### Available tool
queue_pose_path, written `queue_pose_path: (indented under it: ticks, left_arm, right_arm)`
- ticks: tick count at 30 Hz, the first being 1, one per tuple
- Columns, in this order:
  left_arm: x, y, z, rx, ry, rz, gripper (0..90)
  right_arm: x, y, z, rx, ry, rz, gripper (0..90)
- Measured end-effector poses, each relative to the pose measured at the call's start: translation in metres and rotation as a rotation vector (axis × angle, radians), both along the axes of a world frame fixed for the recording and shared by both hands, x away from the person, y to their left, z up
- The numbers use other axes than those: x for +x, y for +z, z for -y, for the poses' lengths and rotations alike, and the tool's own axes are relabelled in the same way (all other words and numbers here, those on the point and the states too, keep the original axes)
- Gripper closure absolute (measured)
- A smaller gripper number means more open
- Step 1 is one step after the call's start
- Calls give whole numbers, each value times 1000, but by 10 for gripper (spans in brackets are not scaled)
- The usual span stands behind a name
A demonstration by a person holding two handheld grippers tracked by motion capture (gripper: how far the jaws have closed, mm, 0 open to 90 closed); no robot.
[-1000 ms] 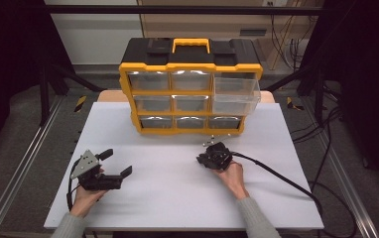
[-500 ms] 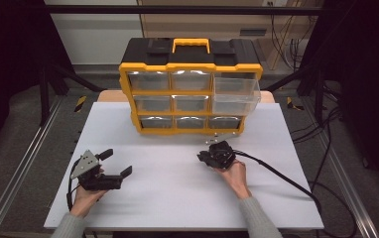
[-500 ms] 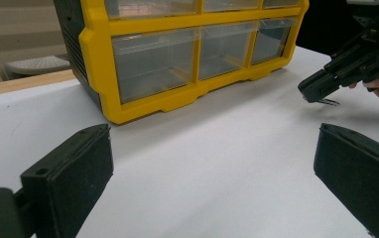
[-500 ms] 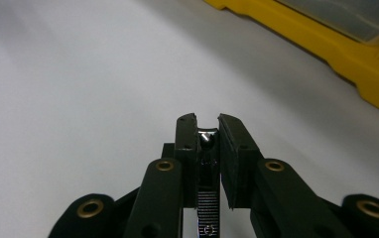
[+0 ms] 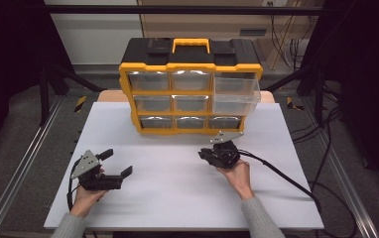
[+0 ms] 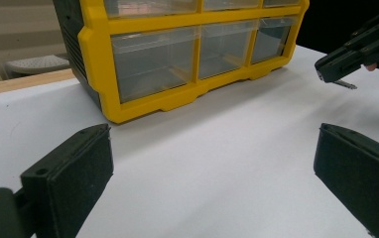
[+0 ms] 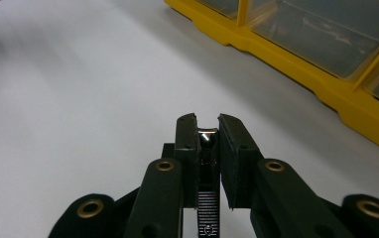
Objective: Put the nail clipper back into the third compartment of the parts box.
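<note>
Two grippers are over the white table [image 5: 177, 203], each held from below by a hand. The right gripper [image 5: 203, 155] has its jaws drawn narrow, with only a thin slot between them. Pinched in that slot, right at the tips, is a small metal piece [image 7: 207, 136]. In the right gripper view it shows as a bright, shiny sliver between the two black pads of the right gripper [image 7: 207, 124]. From the left gripper view the same piece [image 6: 345, 85] pokes out past the tips of the right gripper [image 6: 329, 69] as a thin grey point, angled slightly down and clear of the table. What kind of part it is cannot be told.

Ahead of and to the right of the right gripper's jaws, near but not touching, runs the bottom edge of a yellow and black drawer cabinet [image 5: 192, 68]. Its clear drawers stand in three rows. One large clear drawer [image 5: 234, 91] on the cabinet's right side sticks out from the frame, beyond and above the right gripper. A black cable [image 5: 282, 171] trails from this gripper behind the right hand [image 5: 237, 173].

The left gripper [image 5: 116, 162] sits well apart from the right one, held by the left hand [image 5: 86, 196]. Its jaws stand wide with nothing between them [image 6: 212, 168]; bare table lies in the gap, and the cabinet's lower corner is ahead of them.
</note>
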State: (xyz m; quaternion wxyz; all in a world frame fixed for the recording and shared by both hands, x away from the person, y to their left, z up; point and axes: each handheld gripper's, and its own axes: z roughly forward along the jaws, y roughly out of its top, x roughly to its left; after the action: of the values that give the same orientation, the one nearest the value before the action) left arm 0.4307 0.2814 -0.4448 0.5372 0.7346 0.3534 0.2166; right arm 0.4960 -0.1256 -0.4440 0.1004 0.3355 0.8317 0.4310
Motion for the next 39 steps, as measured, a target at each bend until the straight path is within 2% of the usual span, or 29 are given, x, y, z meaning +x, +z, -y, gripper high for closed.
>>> queue_pose_path:
  ticks: [17, 25, 39]
  left_arm:
    - [0, 0, -1, -5, 3, -1, 18]
    - [0, 0, -1, -6, 1, -1, 18]
    - [0, 0, 0, -3, -3, -1, 18]
  right_arm:
    - [-9, 23, 11, 53, -3, 52, 796]
    - [-17, 38, 21, 88, -3, 84, 796]
    - [-27, 63, 28, 118, 1, 129, 796]
